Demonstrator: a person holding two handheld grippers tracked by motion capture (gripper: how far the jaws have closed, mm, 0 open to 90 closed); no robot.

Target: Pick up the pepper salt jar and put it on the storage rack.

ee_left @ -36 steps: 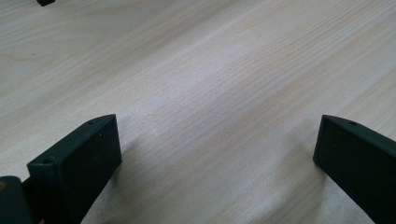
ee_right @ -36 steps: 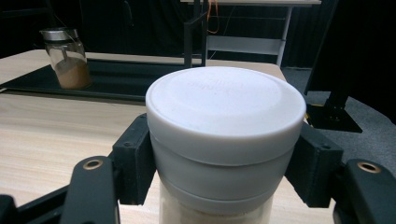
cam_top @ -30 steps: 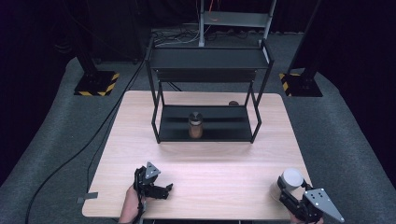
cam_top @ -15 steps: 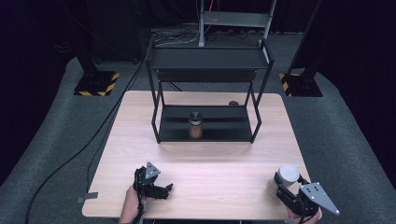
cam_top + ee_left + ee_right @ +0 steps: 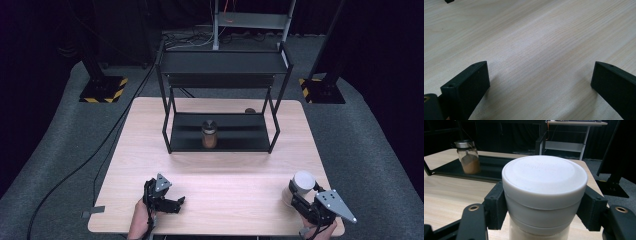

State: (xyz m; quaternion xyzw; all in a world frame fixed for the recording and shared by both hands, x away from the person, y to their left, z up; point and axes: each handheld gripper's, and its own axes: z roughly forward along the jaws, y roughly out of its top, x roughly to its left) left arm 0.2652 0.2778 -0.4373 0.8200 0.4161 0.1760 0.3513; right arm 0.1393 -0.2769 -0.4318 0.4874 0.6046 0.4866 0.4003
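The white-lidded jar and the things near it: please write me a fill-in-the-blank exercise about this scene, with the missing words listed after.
1. The right gripper has its fingers closed on the jar with the ____ lid.
2. The glass jar of brown powder stands on the ____ shelf of the black rack.
3. The left gripper has its fingers ____, with nothing between them.
4. The rack stands on a ____ table.

Missing words: white; bottom; open; wooden

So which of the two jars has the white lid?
The jar clamped in the right gripper at the table's near right. The other jar, on the rack's lower shelf, has a metal lid.
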